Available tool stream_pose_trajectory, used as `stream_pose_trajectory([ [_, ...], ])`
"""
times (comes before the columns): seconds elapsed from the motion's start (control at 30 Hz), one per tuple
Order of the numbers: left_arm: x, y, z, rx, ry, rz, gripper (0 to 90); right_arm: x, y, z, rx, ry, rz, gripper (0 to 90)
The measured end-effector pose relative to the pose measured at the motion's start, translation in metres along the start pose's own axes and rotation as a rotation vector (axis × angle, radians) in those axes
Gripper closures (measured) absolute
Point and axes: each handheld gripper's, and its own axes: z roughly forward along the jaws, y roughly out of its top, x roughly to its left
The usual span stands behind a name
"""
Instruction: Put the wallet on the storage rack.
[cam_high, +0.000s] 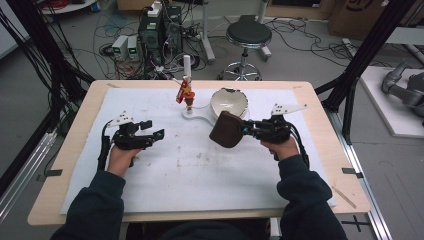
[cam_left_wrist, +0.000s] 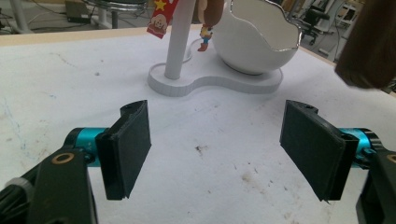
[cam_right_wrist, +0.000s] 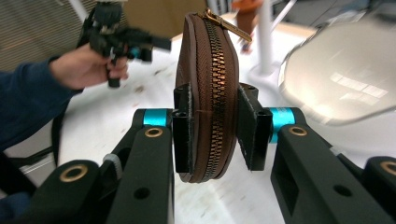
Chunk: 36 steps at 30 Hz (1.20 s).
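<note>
Forearms in dark sleeves enter at six o'clock over the white foam mat (cam_high: 200, 175). At three o'clock, the right gripper (cam_right_wrist: 215, 126) clamps the round brown zippered leather pouch (cam_right_wrist: 208, 93), lifted edge-up beside the white shell-shaped bowl (cam_high: 229, 102), so placing it likely remains. At nine o'clock, the left gripper (cam_left_wrist: 217, 149) gapes empty.

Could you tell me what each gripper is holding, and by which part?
Right gripper clamps the brown pouch across its flat sides; left gripper holds nothing.
</note>
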Motion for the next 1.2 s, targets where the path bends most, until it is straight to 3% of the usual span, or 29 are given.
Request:
stream_pose_trajectory([
  [0.27,0.0,0.002,-0.003,-0.035,-0.012,0.015,25.4,-0.008,0.039,-0.007,-0.061,-0.1,-0.053,70.7],
  [0.47,0.0,0.002,-0.004,-0.043,-0.024,0.016,25.4,-0.026,0.053,-0.003,-0.054,-0.212,-0.066,70.7],
  [0.63,0.002,0.003,-0.006,-0.05,-0.022,0.012,25.4,-0.039,0.056,0.009,0.007,-0.285,-0.09,70.6],
  [0.87,0.002,0.003,-0.007,-0.05,-0.024,0.01,25.4,-0.046,0.054,0.027,0.05,-0.401,-0.193,70.6],
  [1.07,0.003,0.003,-0.006,-0.047,-0.024,0.005,25.5,-0.047,0.054,0.033,0.093,-0.426,-0.297,69.4],
  [1.2,0.001,0.003,-0.005,-0.039,-0.029,0.009,25.4,-0.046,0.052,0.042,0.155,-0.436,-0.357,68.6],
])
